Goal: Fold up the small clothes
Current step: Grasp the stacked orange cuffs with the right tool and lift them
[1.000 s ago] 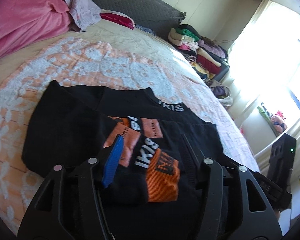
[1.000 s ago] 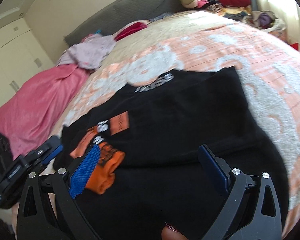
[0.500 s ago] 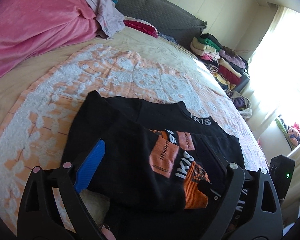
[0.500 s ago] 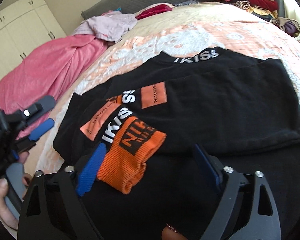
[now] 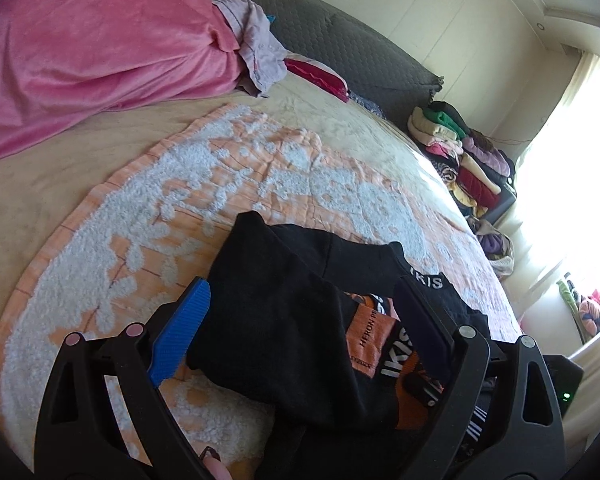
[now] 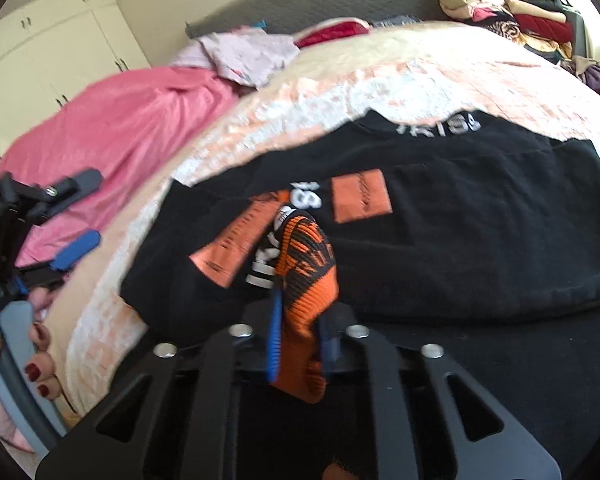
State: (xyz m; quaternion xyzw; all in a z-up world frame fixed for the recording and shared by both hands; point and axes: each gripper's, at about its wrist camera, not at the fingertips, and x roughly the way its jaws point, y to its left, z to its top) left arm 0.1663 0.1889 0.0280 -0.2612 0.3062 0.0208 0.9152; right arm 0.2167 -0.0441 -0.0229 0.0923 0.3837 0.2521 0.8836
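A black sweater (image 6: 480,216) with orange patches and white lettering lies on an orange and white blanket (image 5: 148,224) on the bed. It also shows in the left wrist view (image 5: 284,320). My right gripper (image 6: 300,344) is shut on the sweater's orange cuff (image 6: 308,292) and holds it just above the sweater's front. My left gripper (image 5: 304,340) is open, its fingers either side of the sweater's folded left edge. From the right wrist view the left gripper (image 6: 56,224) sits off the sweater's left side.
A pink blanket (image 5: 88,48) and a lilac garment (image 5: 256,52) lie at the head of the bed by a grey headboard (image 5: 352,48). A stack of folded clothes (image 5: 460,148) stands beyond the bed's right side. A bright window is at far right.
My right gripper went from open to shut on the orange cuff and lifted it. My left gripper moved left, toward the sweater's left edge, and stayed open.
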